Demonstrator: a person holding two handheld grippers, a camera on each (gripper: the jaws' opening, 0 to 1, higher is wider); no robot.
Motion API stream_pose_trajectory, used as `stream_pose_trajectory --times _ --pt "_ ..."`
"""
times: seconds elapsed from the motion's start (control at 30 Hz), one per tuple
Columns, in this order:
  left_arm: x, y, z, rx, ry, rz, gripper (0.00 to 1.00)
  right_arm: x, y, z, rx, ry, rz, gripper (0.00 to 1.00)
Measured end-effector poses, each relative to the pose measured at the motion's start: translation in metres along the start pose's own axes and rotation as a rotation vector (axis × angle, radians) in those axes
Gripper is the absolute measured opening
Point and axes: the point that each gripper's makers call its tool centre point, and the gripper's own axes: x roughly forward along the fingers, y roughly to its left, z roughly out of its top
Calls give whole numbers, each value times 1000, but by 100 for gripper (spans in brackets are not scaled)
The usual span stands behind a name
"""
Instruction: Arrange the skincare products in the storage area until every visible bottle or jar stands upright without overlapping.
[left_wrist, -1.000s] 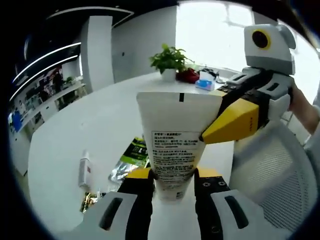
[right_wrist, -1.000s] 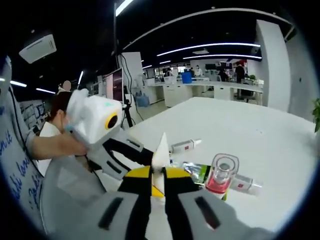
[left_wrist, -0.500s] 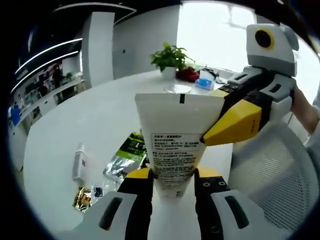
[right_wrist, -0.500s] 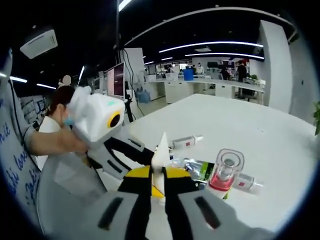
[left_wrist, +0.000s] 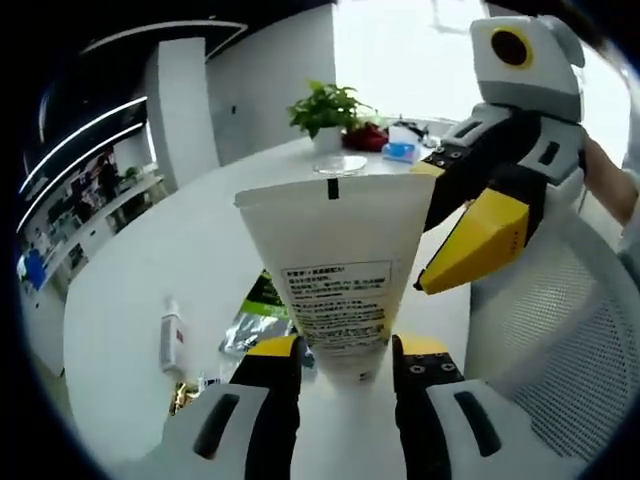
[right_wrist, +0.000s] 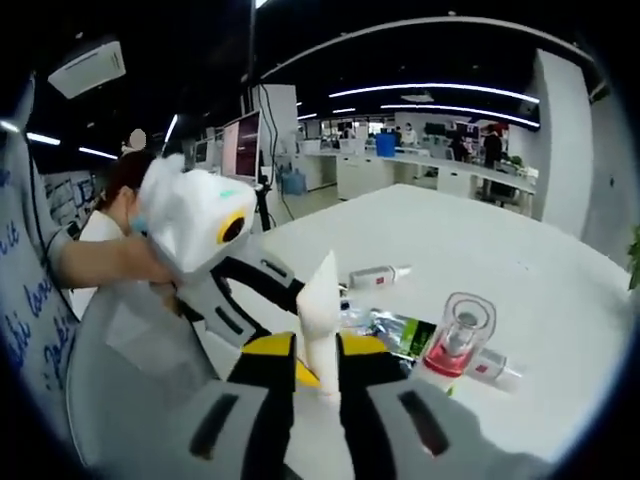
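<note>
A white tube (left_wrist: 335, 260) with small black print stands crimped end up, and my left gripper (left_wrist: 345, 352) is shut on its lower part. My right gripper (left_wrist: 428, 232) reaches in from the right, its yellow jaws straddling the tube's right edge with a small gap. In the right gripper view the tube (right_wrist: 320, 310) appears edge-on between my right gripper's (right_wrist: 318, 352) parted jaws, and the left gripper (right_wrist: 288, 300) comes in from the left. On the table stands a pink bottle (right_wrist: 458, 342) with a clear cap.
On the white table (left_wrist: 200, 240) lie a small white tube with a red label (left_wrist: 172, 335), a green sachet (left_wrist: 265, 292) and a silvery packet (left_wrist: 240, 330). A potted plant (left_wrist: 325, 110) stands far back. A mesh chair (left_wrist: 540, 340) is close on the right.
My right gripper's jaws have parted and its yellow jaw has drawn back slightly from the tube. The left gripper keeps hold of the tube. Both views have shifted a little.
</note>
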Motion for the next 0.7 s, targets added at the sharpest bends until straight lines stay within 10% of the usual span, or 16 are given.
stream_pose_trajectory --times 0.7 --pt "-32 -19 14 22 -37 6 36 8 -1 -14 28 35 29 12"
